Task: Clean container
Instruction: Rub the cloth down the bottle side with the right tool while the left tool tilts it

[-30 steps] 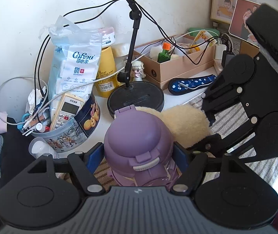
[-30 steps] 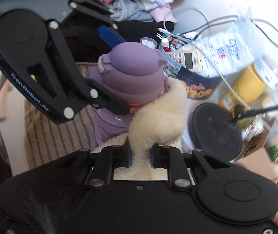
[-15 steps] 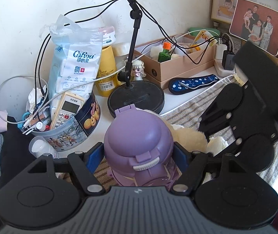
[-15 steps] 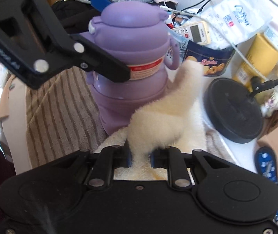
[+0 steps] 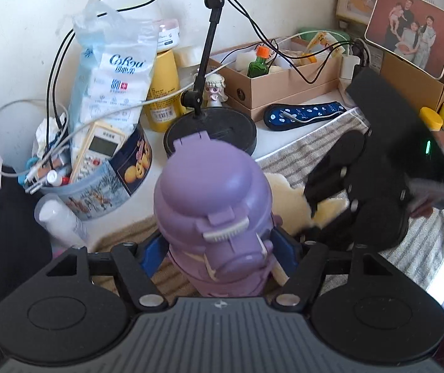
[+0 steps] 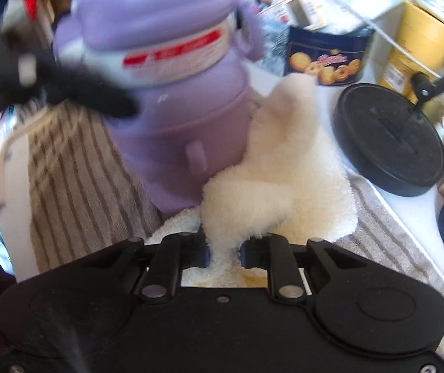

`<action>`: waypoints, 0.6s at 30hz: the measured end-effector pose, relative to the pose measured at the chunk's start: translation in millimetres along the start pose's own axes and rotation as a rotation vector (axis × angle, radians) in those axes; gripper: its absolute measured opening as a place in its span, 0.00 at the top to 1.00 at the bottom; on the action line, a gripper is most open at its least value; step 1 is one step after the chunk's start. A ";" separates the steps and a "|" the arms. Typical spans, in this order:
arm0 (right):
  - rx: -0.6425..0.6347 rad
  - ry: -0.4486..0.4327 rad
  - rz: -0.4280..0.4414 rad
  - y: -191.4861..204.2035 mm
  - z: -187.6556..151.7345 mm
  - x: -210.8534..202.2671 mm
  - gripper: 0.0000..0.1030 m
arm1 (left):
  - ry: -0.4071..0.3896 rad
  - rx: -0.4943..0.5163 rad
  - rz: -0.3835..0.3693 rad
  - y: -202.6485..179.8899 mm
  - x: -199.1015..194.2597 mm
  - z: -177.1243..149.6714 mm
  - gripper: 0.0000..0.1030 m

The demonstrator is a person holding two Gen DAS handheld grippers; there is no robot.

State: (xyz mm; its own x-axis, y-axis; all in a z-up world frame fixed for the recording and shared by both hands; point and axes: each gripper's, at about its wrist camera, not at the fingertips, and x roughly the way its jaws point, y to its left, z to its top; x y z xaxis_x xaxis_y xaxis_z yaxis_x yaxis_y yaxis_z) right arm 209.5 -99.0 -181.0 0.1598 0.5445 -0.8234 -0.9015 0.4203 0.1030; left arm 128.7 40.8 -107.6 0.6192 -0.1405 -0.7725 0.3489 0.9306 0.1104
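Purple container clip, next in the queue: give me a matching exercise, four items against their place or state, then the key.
Items:
1. purple container
2. cream cloth
3. remote control
4. green bottle

Places or states:
A. stands in the cardboard box
B. clamped in the left gripper
C. sticks out of the cookie tin
D. pinched in the right gripper

Pairs: 1-B, 2-D, 3-C, 4-A

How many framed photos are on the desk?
2. A larger framed photo leans on the wall at the back right corner; a smaller photo stands in front of it, overlapping it, above a cardboard box. Clutter could hide others.
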 end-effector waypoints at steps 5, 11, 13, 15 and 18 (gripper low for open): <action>-0.046 -0.066 -0.020 6.5 10.0 -26.0 0.84 | -0.018 -0.087 -0.017 6.7 -4.9 -2.0 0.34; -0.120 -0.070 -0.060 11.3 21.6 -45.3 0.84 | -0.039 -0.178 -0.024 13.3 -10.5 4.9 0.28; -0.124 -0.080 -0.064 10.0 24.5 -54.3 0.84 | -0.056 -0.185 -0.012 12.4 -14.0 7.0 0.28; -0.116 -0.102 -0.061 6.3 25.8 -66.3 0.84 | -0.075 -0.174 0.002 11.2 -16.8 10.1 0.28; -0.134 -0.125 -0.071 13.1 29.8 -77.3 0.84 | -0.099 -0.139 0.022 8.6 -19.9 15.5 0.28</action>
State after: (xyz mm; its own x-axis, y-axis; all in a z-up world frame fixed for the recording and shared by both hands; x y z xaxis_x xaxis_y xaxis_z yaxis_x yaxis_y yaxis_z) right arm 197.3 -113.9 -99.4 0.2662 0.6066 -0.7491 -0.9302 0.3653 -0.0348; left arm 130.3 46.3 -81.6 0.6942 -0.1455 -0.7049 0.2378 0.9707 0.0339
